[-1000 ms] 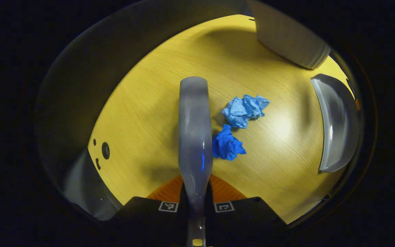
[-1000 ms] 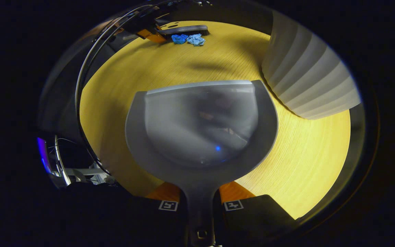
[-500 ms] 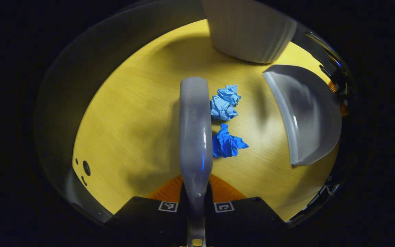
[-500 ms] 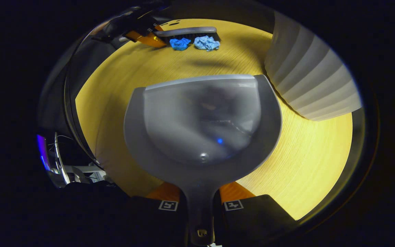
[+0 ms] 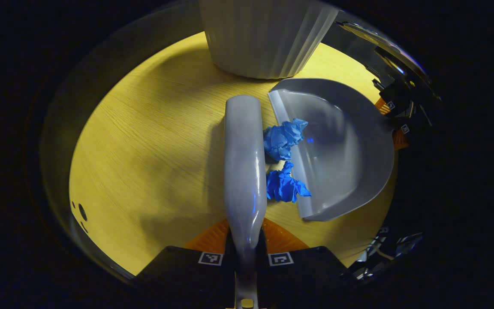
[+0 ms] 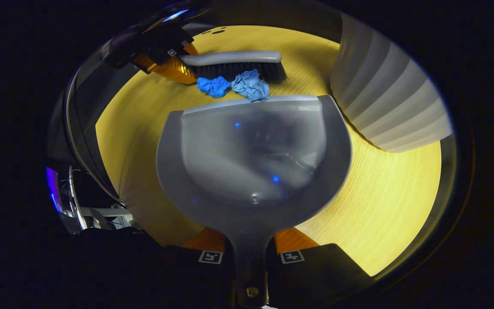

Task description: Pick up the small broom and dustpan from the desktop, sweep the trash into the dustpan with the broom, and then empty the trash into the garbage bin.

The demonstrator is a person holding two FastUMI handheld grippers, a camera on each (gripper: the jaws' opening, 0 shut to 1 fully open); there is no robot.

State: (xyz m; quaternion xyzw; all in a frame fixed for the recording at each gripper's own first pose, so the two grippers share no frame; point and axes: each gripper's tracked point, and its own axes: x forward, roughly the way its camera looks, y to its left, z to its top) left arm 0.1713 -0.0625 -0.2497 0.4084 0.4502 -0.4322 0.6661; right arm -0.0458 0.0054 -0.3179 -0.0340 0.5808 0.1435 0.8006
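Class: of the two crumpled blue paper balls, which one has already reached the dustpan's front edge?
The lighter blue ball, overlapping the dustpan lip; the darker blue ball sits slightly short of it beside the broom.

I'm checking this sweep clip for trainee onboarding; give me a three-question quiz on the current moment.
1. True or false: both blue paper wads lie fully inside the dustpan.
2. Which item does the left tool hold? A) dustpan B) broom C) bin
3. Fill in: the lighter blue wad touches the dustpan's front ____.

Key:
1. False; the darker blue wad lies on the desktop just ahead of the pan, and the lighter one is only at its edge.
2. B; the right tool holds the dustpan's handle.
3. Lip. The white ribbed bin stands beside the pan.
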